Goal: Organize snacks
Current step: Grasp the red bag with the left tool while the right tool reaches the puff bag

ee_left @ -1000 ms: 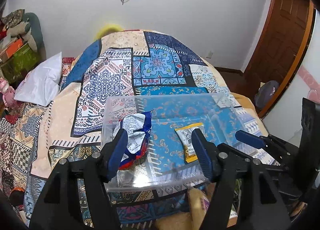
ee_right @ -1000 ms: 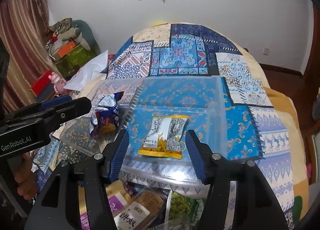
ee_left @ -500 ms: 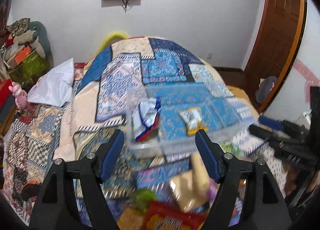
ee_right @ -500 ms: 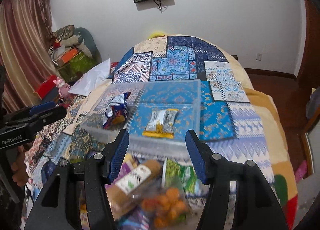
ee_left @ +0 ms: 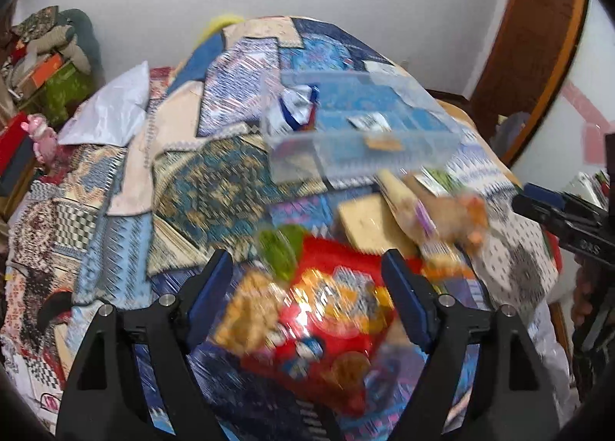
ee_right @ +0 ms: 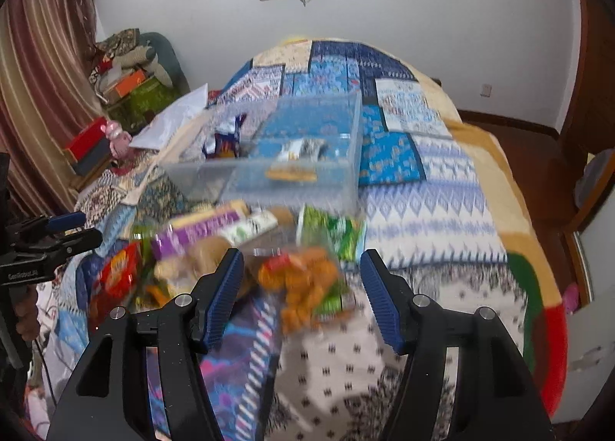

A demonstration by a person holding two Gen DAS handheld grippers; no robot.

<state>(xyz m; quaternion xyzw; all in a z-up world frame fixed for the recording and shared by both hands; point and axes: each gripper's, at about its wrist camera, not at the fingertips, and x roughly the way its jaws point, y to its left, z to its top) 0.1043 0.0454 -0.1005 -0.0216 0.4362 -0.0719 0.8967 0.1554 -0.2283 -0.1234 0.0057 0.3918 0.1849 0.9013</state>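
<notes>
A clear plastic bin lies on the patterned quilt and holds a blue-and-white bag and a small yellow pack. In front of it lies a blurred pile of snacks. My left gripper hovers over a red snack bag; its jaws are opening and press on nothing. My right gripper hangs above an orange snack bag, with jaws also opening and nothing gripped. A green pack and a purple pack lie just beyond.
The quilt-covered bed drops off at the right. A white bag, a pink toy and stacked boxes crowd the left. A wooden door stands at the far right.
Both grippers have drawn back from the bin to over the snack pile, so the bin looks smaller and farther off. Both pairs of jaws stand wider.
</notes>
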